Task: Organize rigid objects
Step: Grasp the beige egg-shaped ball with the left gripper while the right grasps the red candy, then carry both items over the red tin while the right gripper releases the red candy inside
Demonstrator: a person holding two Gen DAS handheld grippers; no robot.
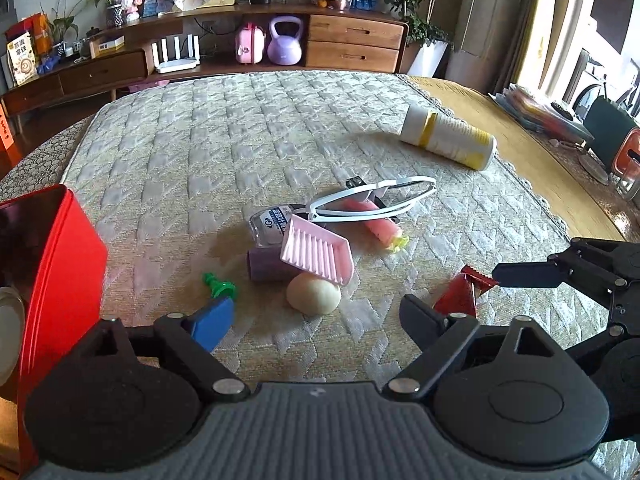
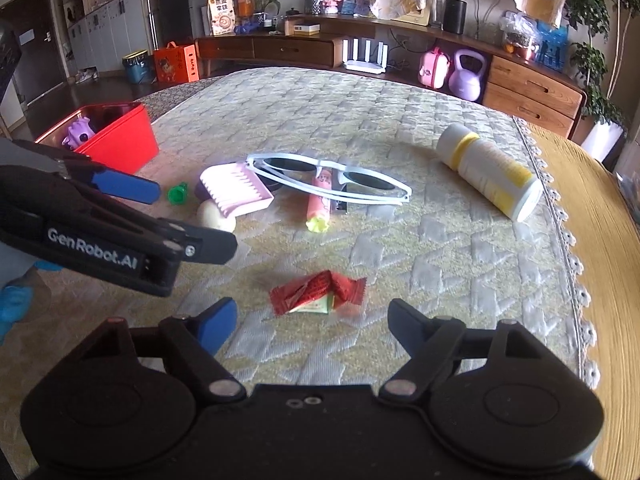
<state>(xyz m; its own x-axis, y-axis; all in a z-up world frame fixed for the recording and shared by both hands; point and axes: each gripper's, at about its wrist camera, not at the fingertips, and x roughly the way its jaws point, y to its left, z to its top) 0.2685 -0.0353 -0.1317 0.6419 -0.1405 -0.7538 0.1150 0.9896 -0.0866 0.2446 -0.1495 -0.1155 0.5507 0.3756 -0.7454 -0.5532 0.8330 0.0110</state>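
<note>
both grippers are spread with nothing pinched. left gripper (image 1: 316, 316) hangs over the round cream-coloured ball (image 1: 313, 293) beside the ribbed pink plastic tray (image 1: 318, 254). right gripper (image 2: 310, 320) frames the crinkly red foil snack packet (image 2: 318, 292) on the quilted beige mat (image 2: 360, 120). red metal bin (image 2: 116, 136) sits far left.

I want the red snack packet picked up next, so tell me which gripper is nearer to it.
Right. The right gripper is open with the red snack packet just ahead of its fingertips. The left gripper is off to the packet's left, near the cream ball.
</note>
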